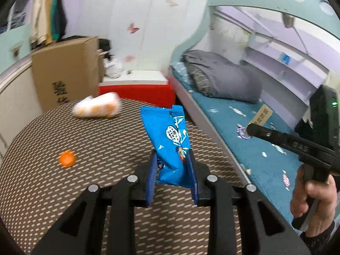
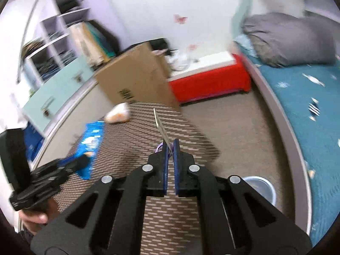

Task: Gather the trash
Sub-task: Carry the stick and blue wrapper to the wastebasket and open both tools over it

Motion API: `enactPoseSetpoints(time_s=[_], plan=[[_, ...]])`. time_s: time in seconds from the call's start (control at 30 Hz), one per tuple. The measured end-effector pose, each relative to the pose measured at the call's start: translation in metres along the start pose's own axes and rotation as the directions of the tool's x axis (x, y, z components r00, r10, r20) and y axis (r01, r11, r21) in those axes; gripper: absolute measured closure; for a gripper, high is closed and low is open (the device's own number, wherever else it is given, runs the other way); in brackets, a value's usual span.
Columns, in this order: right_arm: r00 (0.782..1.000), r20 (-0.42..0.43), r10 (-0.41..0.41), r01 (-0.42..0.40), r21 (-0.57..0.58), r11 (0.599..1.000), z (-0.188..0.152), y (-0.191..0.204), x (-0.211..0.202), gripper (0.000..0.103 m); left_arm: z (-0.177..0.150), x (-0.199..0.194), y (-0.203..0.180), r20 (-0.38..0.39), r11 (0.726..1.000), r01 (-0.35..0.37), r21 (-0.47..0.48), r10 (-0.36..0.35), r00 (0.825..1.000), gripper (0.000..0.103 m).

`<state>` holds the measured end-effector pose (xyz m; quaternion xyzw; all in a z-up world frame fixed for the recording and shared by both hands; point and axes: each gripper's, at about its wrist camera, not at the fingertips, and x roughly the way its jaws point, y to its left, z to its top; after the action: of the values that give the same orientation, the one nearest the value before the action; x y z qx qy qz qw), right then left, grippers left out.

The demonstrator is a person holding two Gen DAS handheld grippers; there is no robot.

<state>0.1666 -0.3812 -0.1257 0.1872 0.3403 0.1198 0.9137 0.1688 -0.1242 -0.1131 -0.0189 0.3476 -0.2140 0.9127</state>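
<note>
Pinching blue wrapper [image 1: 173, 146], left claw [image 1: 172, 165].

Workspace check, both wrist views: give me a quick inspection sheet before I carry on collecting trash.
Surface: brown woven-pattern tabletop, mostly bare.
Job's things: blue snack wrapper held upright; thin tan tag with purple loop held; orange-white wrapper and orange cap lying on the table.
Clutter: cardboard box, red box.
Tongs: left tongs shut on the wrapper; right tongs shut on the tag.
Cables: nothing seen.
Surroundings: bed with grey pillow; round bin on the floor.
</note>
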Motion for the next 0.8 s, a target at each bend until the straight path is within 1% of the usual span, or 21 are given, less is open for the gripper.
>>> enactPoseSetpoints(time_s=[0.03,0.13,0.23,0.33,0.4,0.43,0.47,0.5,0.53,0.57,0.67,0.73,0.8], plan=[[1.0,-0.008,-0.027,0.027,0.04,0.999,-0.002,-0.022,0.002,0.098,0.003,0.005,-0.013,-0.002,1.0,0.016,0.017,-0.016,1.0,0.077],[0.995,-0.055,-0.081,0.087,0.116,0.989,-0.016,-0.07,0.014,0.098,0.006,0.019,-0.041,-0.015,0.997,0.048,0.054,-0.047,0.999,0.077],[0.98,-0.148,-0.134,0.16,0.18,0.971,-0.042,-0.119,0.043,0.098,0.008,0.039,-0.066,-0.045,0.993,0.077,0.087,-0.074,0.996,0.077],[0.966,-0.222,-0.134,0.187,0.24,0.952,-0.069,-0.154,0.07,0.098,0.008,0.056,-0.086,-0.076,0.989,0.098,0.114,-0.089,0.993,0.077],[0.958,-0.255,-0.129,0.202,0.283,0.938,-0.081,-0.169,0.089,0.097,0.009,0.065,-0.094,-0.09,0.987,0.105,0.126,-0.094,0.991,0.077],[0.955,-0.267,-0.126,0.206,0.299,0.932,-0.086,-0.177,0.096,0.096,0.009,0.072,-0.1,-0.102,0.985,0.11,0.134,-0.097,0.99,0.077],[0.949,-0.292,-0.121,0.215,0.315,0.925,-0.094,-0.187,0.106,0.091,0.01,0.077,-0.105,-0.112,0.984,0.115,0.14,-0.1,0.989,0.077],[0.943,-0.31,-0.122,0.225,0.325,0.919,-0.1,-0.195,0.114,0.067,0.01,0.082,-0.109,-0.119,0.983,0.118,0.144,-0.101,0.988,0.077],[0.939,-0.319,-0.125,0.235,0.334,0.913,-0.105,-0.202,0.119,0.029,0.01,0.089,-0.115,-0.132,0.981,0.124,0.151,-0.105,0.986,0.077],[0.939,-0.314,-0.137,0.248,0.346,0.905,-0.11,-0.21,0.123,0.023,0.01,0.094,-0.119,-0.141,0.979,0.129,0.158,-0.107,0.984,0.077],[0.945,-0.304,-0.12,0.242,0.403,0.883,-0.121,-0.226,0.12,0.023,0.007,0.109,-0.133,-0.172,0.974,0.141,0.175,-0.111,0.979,0.077],[0.956,-0.266,-0.125,0.233,0.428,0.873,-0.121,-0.23,0.107,0.018,0.004,0.124,-0.143,-0.203,0.971,0.149,0.188,-0.11,0.973,0.077],[0.969,-0.206,-0.135,0.216,0.442,0.871,-0.115,-0.232,0.086,0.015,0.001,0.137,-0.153,-0.233,0.966,0.159,0.202,-0.11,0.966,0.077]])
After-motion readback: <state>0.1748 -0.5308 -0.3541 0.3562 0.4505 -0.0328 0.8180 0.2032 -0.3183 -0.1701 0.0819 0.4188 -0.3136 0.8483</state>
